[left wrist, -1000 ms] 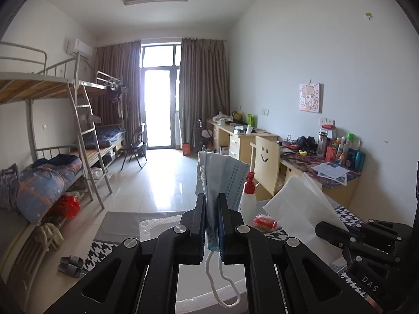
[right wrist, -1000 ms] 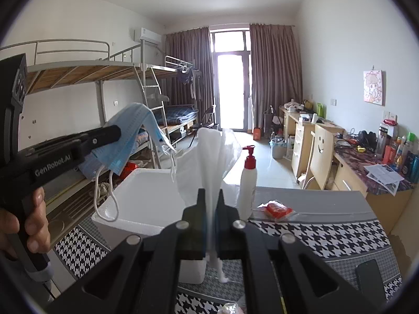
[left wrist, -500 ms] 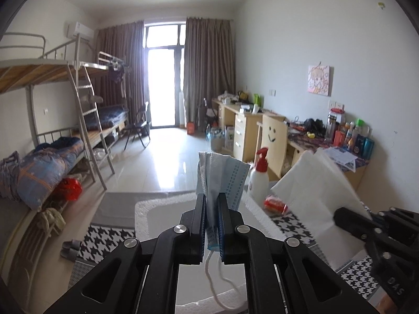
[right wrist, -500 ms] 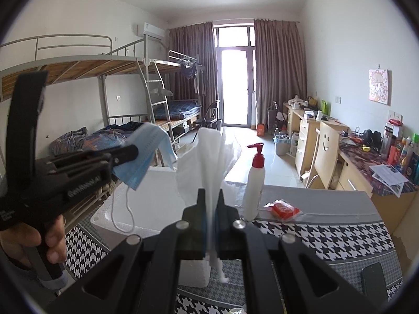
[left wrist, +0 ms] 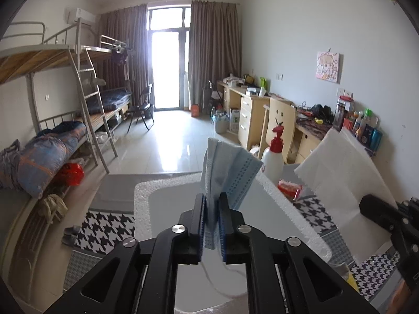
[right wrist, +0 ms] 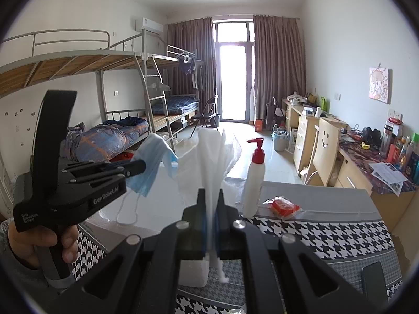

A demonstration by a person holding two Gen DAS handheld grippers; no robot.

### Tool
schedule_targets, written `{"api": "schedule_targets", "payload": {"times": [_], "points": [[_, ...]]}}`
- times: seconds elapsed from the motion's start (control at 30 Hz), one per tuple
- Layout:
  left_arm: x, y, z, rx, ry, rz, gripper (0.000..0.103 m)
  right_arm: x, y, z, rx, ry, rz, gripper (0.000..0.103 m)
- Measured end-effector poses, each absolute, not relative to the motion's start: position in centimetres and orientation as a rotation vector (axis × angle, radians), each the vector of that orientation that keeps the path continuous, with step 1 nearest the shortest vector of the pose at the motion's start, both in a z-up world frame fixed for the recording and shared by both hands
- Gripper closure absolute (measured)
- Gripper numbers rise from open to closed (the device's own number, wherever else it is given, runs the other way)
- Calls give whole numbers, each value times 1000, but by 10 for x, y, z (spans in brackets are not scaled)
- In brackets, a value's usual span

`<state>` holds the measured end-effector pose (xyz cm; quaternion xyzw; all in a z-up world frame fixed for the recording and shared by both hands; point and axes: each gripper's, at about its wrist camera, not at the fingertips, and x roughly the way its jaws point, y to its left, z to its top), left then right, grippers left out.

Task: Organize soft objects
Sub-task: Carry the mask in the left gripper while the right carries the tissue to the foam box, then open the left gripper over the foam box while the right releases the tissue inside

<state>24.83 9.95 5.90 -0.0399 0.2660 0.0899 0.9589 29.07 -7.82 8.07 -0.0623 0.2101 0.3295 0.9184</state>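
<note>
Your left hand (right wrist: 39, 240) grips the handle at the table's left edge, holding the left gripper (left wrist: 211, 216) level over the white foam box (left wrist: 146, 196). Its jaws are pinched on a blue face mask (left wrist: 226, 168), which stands up from the tips while its ear loops dangle below toward the box. Your right gripper (right wrist: 209, 209) points forward above the houndstooth table (right wrist: 327, 233), jaws clamped on a white tissue (right wrist: 209, 154) fanning upward, just left of the pump bottle (right wrist: 254, 180).

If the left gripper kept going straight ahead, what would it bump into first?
Probably nothing soon: the left gripper, shut on the blue face mask, points over the white foam box toward open floor, though depth is unclear.
</note>
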Motion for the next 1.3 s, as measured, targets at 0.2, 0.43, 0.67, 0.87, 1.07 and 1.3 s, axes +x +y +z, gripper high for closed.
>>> {"api": "schedule_targets", "payload": {"times": [0.2,0.43,0.67,0.87,1.07,1.3], "points": [[237,109,62,-119,496,204,25,292,-74,80,-135,436,675,96],[224,115,71,-128,432,218,6,294,-67,79,-145,440,676,96],[212,124,74,-127,381,245,1,293,-57,83,-157,434,693,96],[205,131,72,-127,373,275,1,294,-45,83,-165,439,727,96],[196,137,71,-128,365,319,1,297,-37,81,-161,463,770,96],[186,141,68,-115,351,334,1,300,-24,77,-173,486,797,96]]}}
